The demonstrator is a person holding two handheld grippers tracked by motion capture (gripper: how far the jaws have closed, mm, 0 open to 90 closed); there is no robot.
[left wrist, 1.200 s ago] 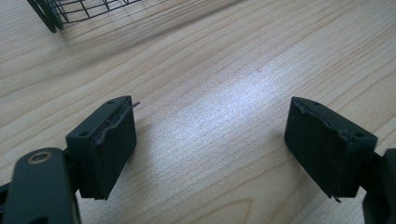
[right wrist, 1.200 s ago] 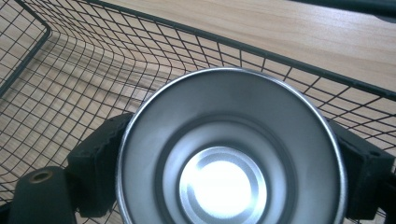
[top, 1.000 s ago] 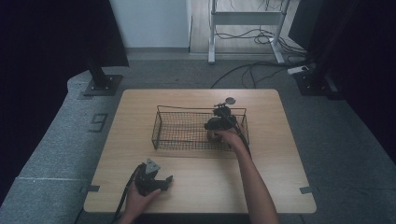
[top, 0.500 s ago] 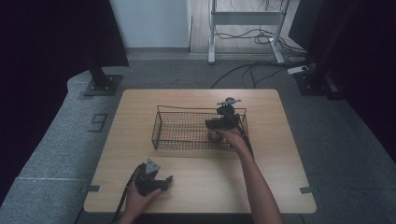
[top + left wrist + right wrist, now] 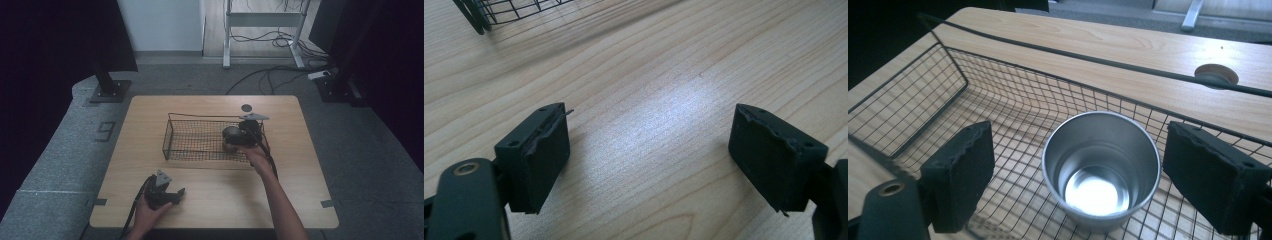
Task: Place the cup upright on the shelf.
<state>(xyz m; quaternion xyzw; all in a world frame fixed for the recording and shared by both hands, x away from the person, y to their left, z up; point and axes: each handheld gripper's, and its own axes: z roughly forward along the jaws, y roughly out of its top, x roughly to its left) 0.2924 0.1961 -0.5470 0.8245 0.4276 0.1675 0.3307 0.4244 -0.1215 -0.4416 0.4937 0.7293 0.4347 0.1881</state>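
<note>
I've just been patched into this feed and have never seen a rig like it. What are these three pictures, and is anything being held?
No robot here: a person holds a two-jaw gripper in each hand. The high view looks down on the wooden table. The other two pictures come from cameras riding on the grippers, looking along their black jaws. The left gripper sits near the table's front edge, open over bare wood. The right gripper is in the wire basket, where a metal cup stands upright. Its jaws have just been closing, yet they stand clear of the cup on both sides, so nothing is held.

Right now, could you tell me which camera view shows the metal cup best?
The right gripper view: the metal cup stands upright in the wire basket, seen close. The high view shows a small dark shape; the left gripper view catches a basket corner.
</note>
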